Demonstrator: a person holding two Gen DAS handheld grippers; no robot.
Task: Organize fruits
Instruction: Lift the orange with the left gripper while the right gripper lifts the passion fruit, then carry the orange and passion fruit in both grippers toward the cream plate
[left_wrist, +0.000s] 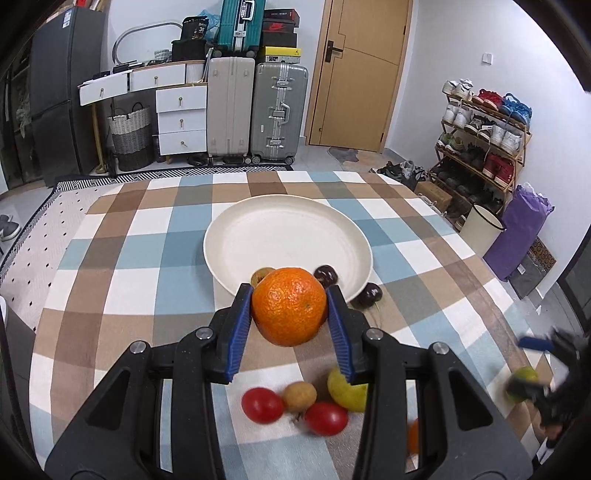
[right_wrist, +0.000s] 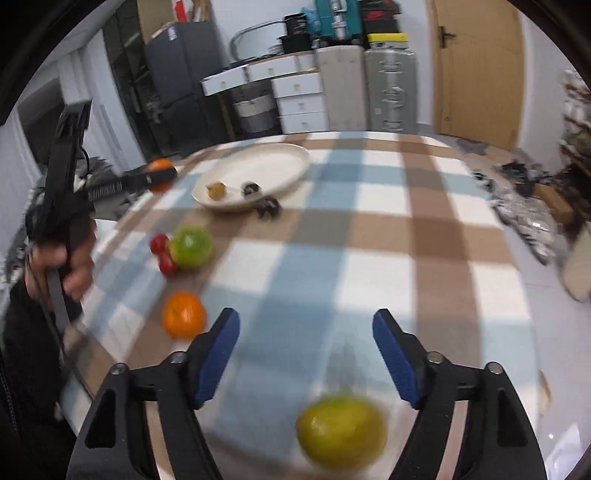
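My left tongs (left_wrist: 289, 306) grip the orange (left_wrist: 288, 305). Only the right view shows my right tongs (right_wrist: 306, 356) open, green fruit (right_wrist: 341, 431) at six o'clock.

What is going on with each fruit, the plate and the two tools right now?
Left tool: shut on the big round orange, held above the table.
Right tool: open, nothing between its pads.
Round cream plate: holds one small brown fruit and one dark fruit.
Dark round fruit: on the cloth beside the plate.
Yellow-green fruit: on the table under the right tool.
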